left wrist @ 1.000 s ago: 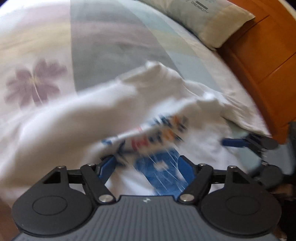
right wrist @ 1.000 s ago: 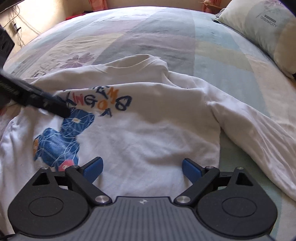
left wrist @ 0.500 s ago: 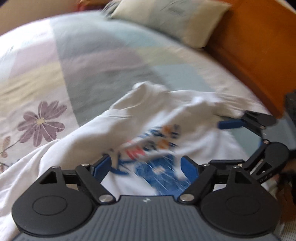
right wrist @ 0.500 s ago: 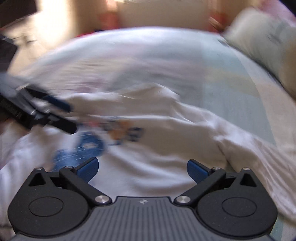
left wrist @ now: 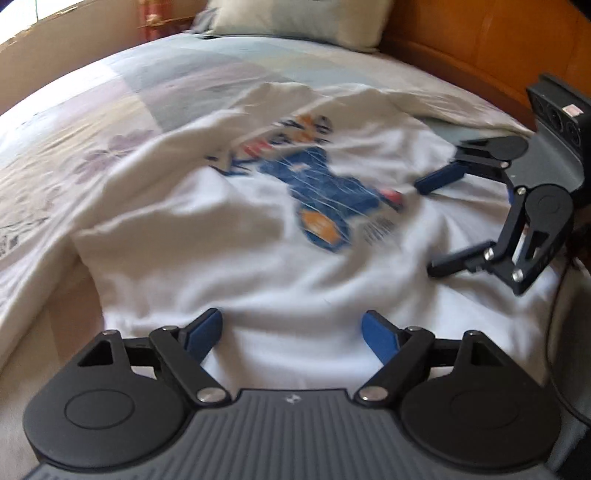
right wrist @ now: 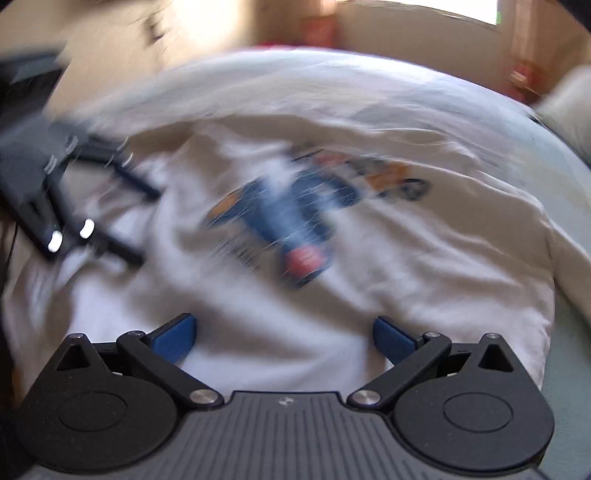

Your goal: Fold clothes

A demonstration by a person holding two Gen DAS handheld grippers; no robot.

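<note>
The white sweatshirt point(left wrist: 229, 236) lay spread print-up across mid-frame, no fold visible yet. The left gripper point(left wrist: 291, 332), its jaws having just been opening, and the right gripper point(right wrist: 284, 334) both gaped empty at lower centre.

A bed point(left wrist: 122, 92) carries a bedspread point(left wrist: 177, 81) of pale pastel blocks with 1 purple flower point(left wrist: 107, 155) printed on it. A beige pillow point(left wrist: 303, 18) lies at the head, beside an orange-brown wooden headboard point(left wrist: 480, 44). Cream wall point(right wrist: 406, 26) behind.

bed point(left wrist: 122, 85) open ahead, pillow point(left wrist: 295, 18) + headboard point(left wrist: 480, 48) block far end, shirt point(left wrist: 221, 236) flat
</note>
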